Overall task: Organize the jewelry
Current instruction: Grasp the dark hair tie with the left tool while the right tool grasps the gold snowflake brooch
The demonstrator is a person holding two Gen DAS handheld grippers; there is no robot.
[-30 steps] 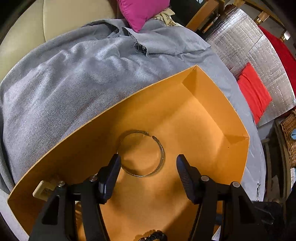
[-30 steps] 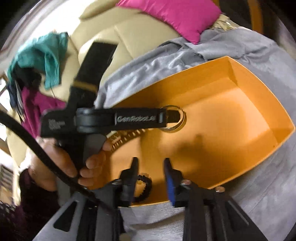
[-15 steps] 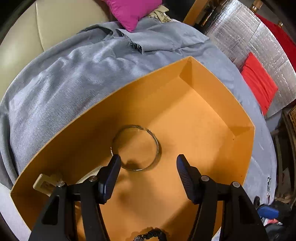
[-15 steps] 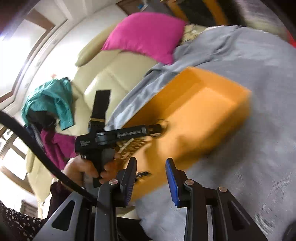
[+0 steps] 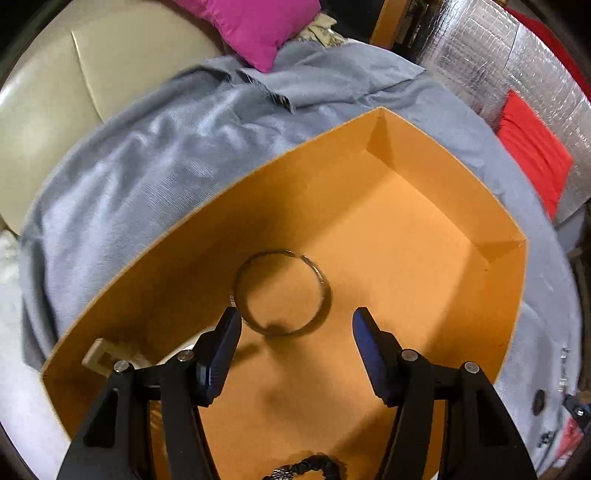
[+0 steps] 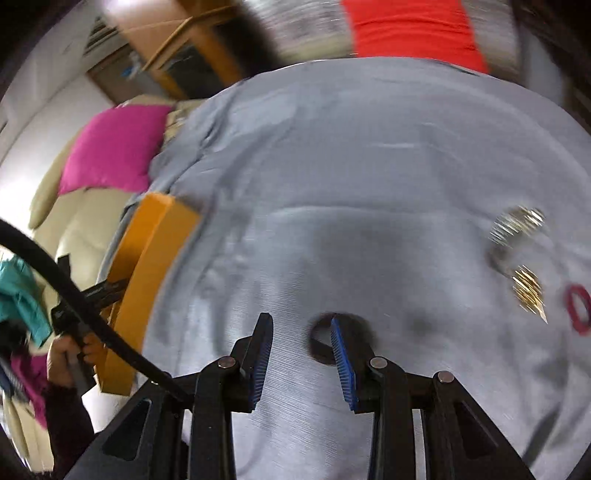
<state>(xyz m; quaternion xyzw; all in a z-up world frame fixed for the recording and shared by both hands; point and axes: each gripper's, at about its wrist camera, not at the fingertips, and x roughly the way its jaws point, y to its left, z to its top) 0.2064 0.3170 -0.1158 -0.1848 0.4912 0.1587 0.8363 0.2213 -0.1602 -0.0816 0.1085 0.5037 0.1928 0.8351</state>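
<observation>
In the left wrist view an orange box (image 5: pixel 480 206) lies on grey cloth, with a silver bangle (image 5: pixel 282 291) flat on its floor. My left gripper (image 5: pixel 297 325) hovers open just short of the bangle, holding nothing. A black beaded bracelet (image 5: pixel 314 467) shows at the box's near edge. In the blurred right wrist view my right gripper (image 6: pixel 300 325) is open over the grey cloth (image 6: pixel 369 184) with nothing between its fingers. A dark loop (image 6: pixel 317 341) lies partly behind its right finger. A silver piece (image 6: pixel 517 225), a gold piece (image 6: pixel 528 291) and a red ring (image 6: pixel 576 308) lie to the right.
A cream clasp-like piece (image 5: pixel 103 356) sits in the box's left corner. The orange box (image 6: pixel 147 277) is at the left of the right wrist view, with a hand (image 6: pixel 70 354) beside it. A pink cushion (image 5: pixel 255 26), cream sofa (image 5: pixel 55 110) and red cushion (image 5: pixel 532 155) surround the cloth.
My right gripper has swung away from the box and out over the grey cloth toward the loose jewelry. The left gripper has drifted slightly; the bangle now lies nearer its left finger.
</observation>
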